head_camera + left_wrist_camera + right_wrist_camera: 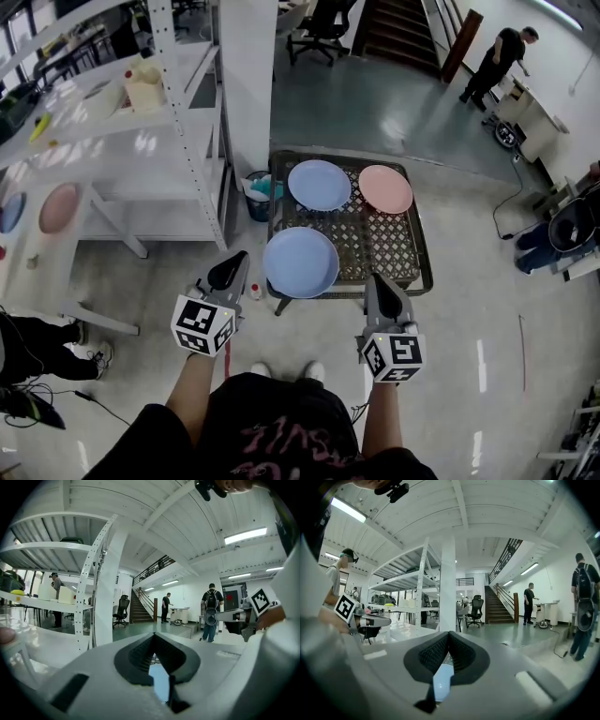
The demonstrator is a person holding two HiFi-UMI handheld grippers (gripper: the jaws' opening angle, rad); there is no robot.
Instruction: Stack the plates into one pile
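Stacking has not begun: left hand-held gripper (237,260) and right hand-held gripper (373,279), both closed and empty, should open toward the near blue plate (300,262).

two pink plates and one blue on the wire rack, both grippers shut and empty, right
No, two blue and one pink: the head view shows the near blue plate, far blue plate and pink plate on the wire rack. Left gripper and right gripper are shut, empty.

Open mesh lies at the near right of the dark wire-mesh table (412,253), beside the round blue plate (300,262) at its near edge; the white perforated-steel shelving rack (187,141) stands close on its left.
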